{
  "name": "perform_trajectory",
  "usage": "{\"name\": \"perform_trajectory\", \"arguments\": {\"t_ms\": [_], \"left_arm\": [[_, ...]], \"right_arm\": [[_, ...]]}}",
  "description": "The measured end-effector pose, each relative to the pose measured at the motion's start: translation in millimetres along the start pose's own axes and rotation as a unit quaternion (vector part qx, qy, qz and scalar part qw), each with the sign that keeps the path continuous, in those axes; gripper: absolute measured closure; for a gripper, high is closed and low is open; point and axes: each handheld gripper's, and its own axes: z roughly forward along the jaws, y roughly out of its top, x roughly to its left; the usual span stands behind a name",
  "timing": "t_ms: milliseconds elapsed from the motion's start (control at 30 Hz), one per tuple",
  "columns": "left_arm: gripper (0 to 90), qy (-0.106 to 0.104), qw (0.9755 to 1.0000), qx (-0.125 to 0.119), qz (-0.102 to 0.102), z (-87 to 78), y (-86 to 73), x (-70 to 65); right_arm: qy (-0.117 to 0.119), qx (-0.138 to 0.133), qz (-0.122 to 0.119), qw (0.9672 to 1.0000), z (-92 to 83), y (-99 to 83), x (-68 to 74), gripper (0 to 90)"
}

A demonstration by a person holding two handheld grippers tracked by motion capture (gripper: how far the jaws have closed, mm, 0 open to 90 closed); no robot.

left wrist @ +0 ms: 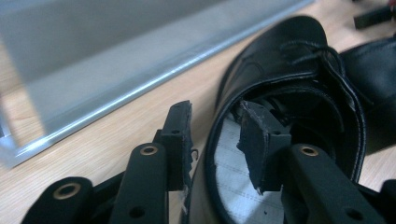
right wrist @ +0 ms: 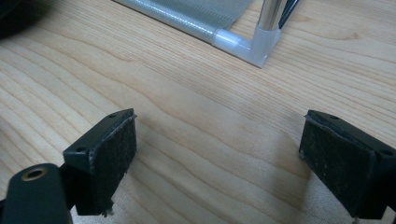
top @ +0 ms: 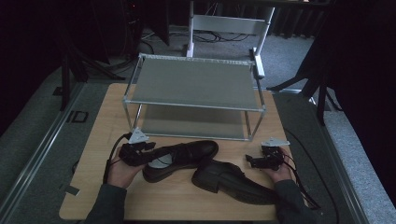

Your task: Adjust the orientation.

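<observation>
Nearest you, at the bottom of the high view, your forearms come in over the front edge of the bench (top: 93, 154), one set of tongs in each hand. Your left tongs (top: 140, 151) sit at lower left of centre, straddling the heel rim of the nearer-left shoe (top: 182, 156): in the left gripper view one pad is inside the shoe's opening over the pale insole and the other is outside the leather wall, so the collar lies between the jaws. They look half-closed around it; a pinch there probably gives you a stiff edge to lift by, though you cannot tell from these frames whether the pads truly press the leather. The second shoe (top: 231, 179) lies at lower right of centre, heel close to the first shoe's side, its toe running toward your right sleeve. Your right tongs (right wrist: 217, 163) hover to the right of it with jaws spread wide and nothing between them, over bare wood, likely waiting their turn. Farther back, in the upper middle of the frame, the two-tier shoe rack (top: 194, 86) stands with both shelves open toward you, well apart from the shoes, which seems the reason both shoes are lined up in front of it.
</observation>
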Motion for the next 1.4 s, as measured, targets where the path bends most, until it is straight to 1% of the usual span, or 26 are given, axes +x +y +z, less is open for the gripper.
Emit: {"name": "perform_trajectory", "arguments": {"t_ms": [67,100,167,233,267,333,367,500,567,633,700,733,800,900,933,1033,1067,1133,1167,1200,1333,1400], "left_arm": [[68.4,-0.008,0.9999,0.013,0.003,6.4,2.8,0.7],[70.6,-0.012,0.9998,0.015,0.004,6.6,4.2,1.7],[72.1,-0.013,0.9998,0.015,0.005,5.6,7.1,4.0],[73.5,-0.023,0.9994,0.021,0.014,6.7,10.1,6.4],[73.4,-0.030,0.9992,0.022,0.016,6.7,11.5,7.8],[73.5,-0.038,0.9985,0.028,0.028,6.9,13.6,10.4],[73.3,-0.042,0.9983,0.028,0.029,6.8,13.7,11.3],[71.1,-0.050,0.9978,0.031,0.030,7.2,10.4,10.8],[69.9,-0.049,0.9976,0.037,0.034,9.2,9.0,9.8],[69.9,-0.052,0.9974,0.040,0.031,11.5,9.7,10.8],[70.0,-0.057,0.9972,0.038,0.030,11.7,12.1,13.2],[70.0,-0.064,0.9966,0.040,0.032,12.8,13.2,14.0],[70.0,-0.077,0.9951,0.046,0.042,14.1,14.6,14.9],[69.6,-0.084,0.9937,0.055,0.051,15.9,15.9,16.8],[69.5,-0.087,0.9933,0.057,0.050,16.4,16.5,18.0],[69.8,-0.097,0.9917,0.065,0.055,18.5,18.5,20.5],[70.9,-0.096,0.9913,0.071,0.055,19.3,19.3,21.1],[74.5,-0.092,0.9913,0.077,0.053,20.6,20.1,21.5],[77.8,-0.092,0.9913,0.080,0.050,21.5,20.1,22.3],[78.9,-0.094,0.9914,0.079,0.046,21.5,19.9,23.0],[83.8,-0.089,0.9920,0.079,0.043,19.2,18.3,21.5],[84.7,-0.088,0.9925,0.080,0.027,11.4,13.9,20.8]], "right_arm": [[0.000,0.000,0.000,1.0000,0.0,0.0,0.0,10.9],[0.000,0.000,0.000,1.0000,0.0,0.0,0.0,10.9],[0.000,0.000,0.000,1.0000,0.0,0.0,0.0,10.9],[0.000,0.000,0.000,1.0000,0.0,0.0,0.0,10.9],[0.000,0.000,0.000,1.0000,0.0,0.0,-0.1,10.9],[0.000,0.001,0.000,1.0000,-0.1,0.1,0.0,10.9],[0.000,0.000,0.000,1.0000,-0.1,0.0,0.0,10.9],[0.001,0.001,0.000,1.0000,-0.2,0.0,-0.1,10.9],[0.001,0.000,-0.001,1.0000,-0.1,-0.1,-0.2,10.9],[0.001,0.000,-0.001,1.0000,-0.1,0.0,-0.2,10.9],[0.001,0.001,0.000,1.0000,-0.2,0.0,-0.1,11.0],[0.001,0.001,0.000,1.0000,-0.2,0.0,-0.1,10.9],[0.001,0.000,0.000,1.0000,-0.1,0.0,-0.2,11.0],[0.001,0.001,0.000,1.0000,-0.2,0.0,-0.2,10.9],[0.001,0.000,0.000,1.0000,-0.1,0.0,-0.2,10.9],[0.001,0.000,0.000,1.0000,-0.2,0.0,-0.3,11.0],[0.001,0.000,0.000,1.0000,-0.1,0.0,-0.2,10.9],[0.001,0.000,-0.001,1.0000,-0.2,0.0,-0.2,10.9],[0.001,0.000,0.000,1.0000,-0.1,0.0,-0.2,10.9],[0.001,0.000,-0.001,1.0000,-0.2,0.0,-0.2,11.0],[0.001,0.000,-0.001,1.0000,-0.2,-0.1,-0.3,10.9],[0.001,0.000,-0.001,1.0000,-0.2,-0.1,-0.3,11.0]]}}
